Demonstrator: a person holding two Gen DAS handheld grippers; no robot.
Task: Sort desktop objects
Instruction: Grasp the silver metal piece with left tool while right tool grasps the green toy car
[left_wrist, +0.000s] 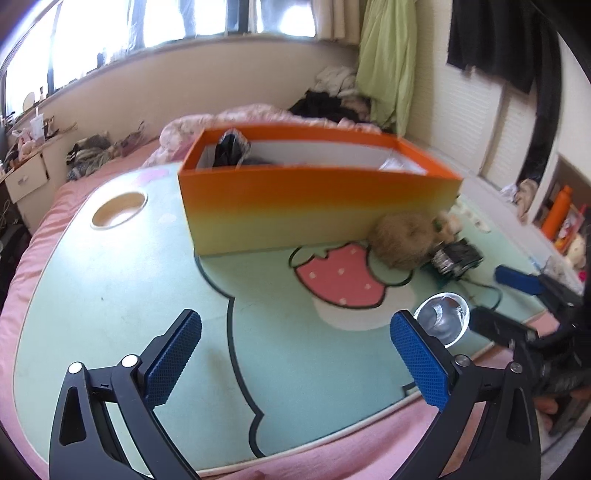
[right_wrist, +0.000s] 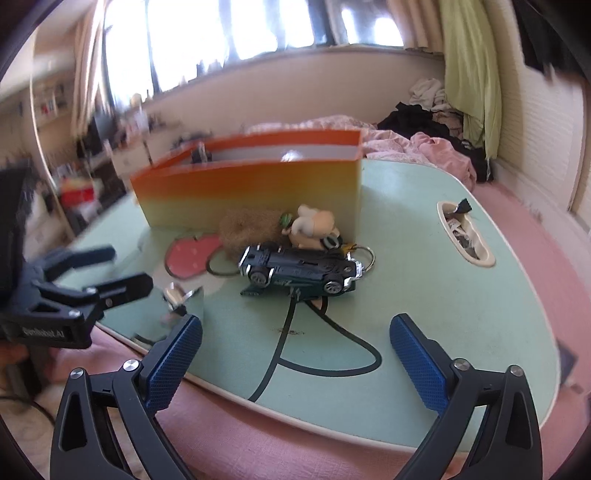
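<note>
An orange-to-yellow box stands on the mint lap table and shows in the right wrist view too. In front of it lie a furry brown plush with a small cream figure, a dark green toy car on its side with a key ring, and a clear glass. My left gripper is open and empty, the glass just beyond its right finger. My right gripper is open and empty, short of the car.
The box holds a dark item and something clear. The table has a round cup hole and a slot with small items. It rests on a pink bed with heaped clothes behind.
</note>
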